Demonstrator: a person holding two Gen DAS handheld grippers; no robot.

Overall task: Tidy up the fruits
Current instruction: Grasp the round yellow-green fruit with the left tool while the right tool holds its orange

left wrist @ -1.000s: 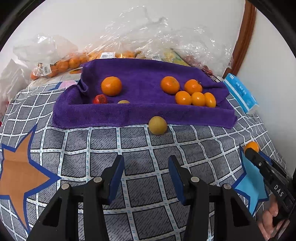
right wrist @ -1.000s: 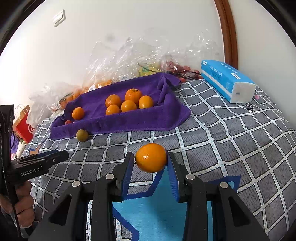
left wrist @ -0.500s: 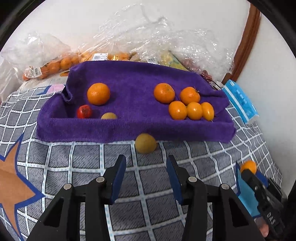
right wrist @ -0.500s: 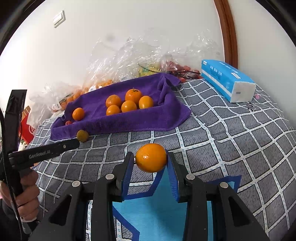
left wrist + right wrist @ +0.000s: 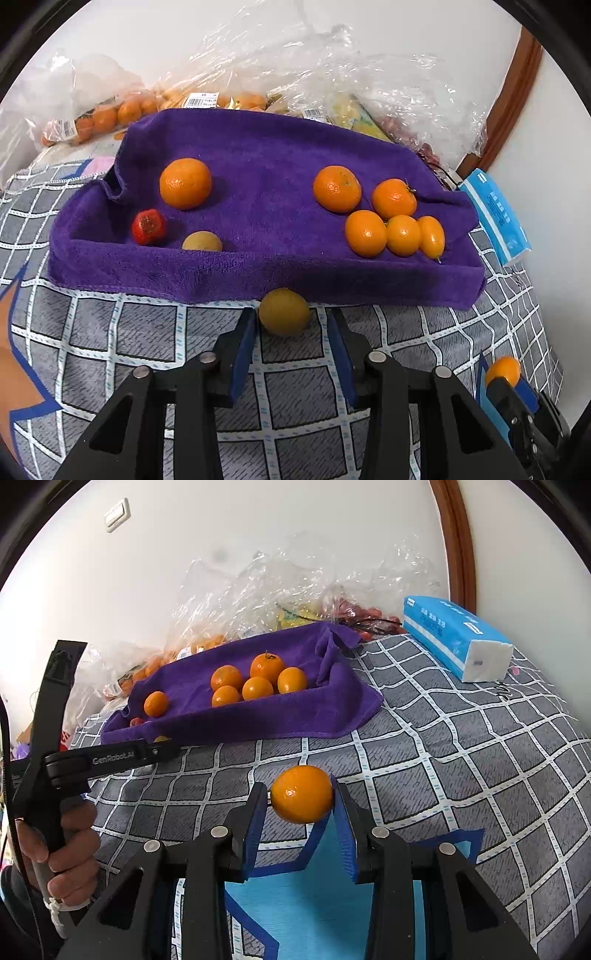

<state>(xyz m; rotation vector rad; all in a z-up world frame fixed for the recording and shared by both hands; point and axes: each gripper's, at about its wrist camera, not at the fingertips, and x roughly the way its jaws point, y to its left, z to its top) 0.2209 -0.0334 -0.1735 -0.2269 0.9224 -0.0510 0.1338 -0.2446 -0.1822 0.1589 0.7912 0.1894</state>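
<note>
A yellow-green fruit (image 5: 283, 312) lies on the checked cloth against the front of the purple towel-lined tray (image 5: 258, 280). My left gripper (image 5: 290, 321) has its fingertips on either side of that fruit. Its jaws are closing, and a gap still shows at each pad. Inside the tray are several oranges (image 5: 384, 218), a lone orange (image 5: 185, 183), a red fruit (image 5: 148, 227) and a yellowish fruit (image 5: 202, 242). My right gripper (image 5: 301, 805) is shut on an orange (image 5: 301, 794), held above the cloth in front of the tray (image 5: 277, 720).
Clear plastic bags of fruit (image 5: 258, 74) are piled against the wall behind the tray. A blue tissue pack (image 5: 454, 642) lies to the right. A hand (image 5: 70, 849) holds the left gripper's handle. The checked cloth (image 5: 480, 757) spreads to the right.
My left gripper has moved forward to the yellow-green fruit, which now sits between its fingertips, and its jaws have narrowed. The right gripper and its orange have stayed put.
</note>
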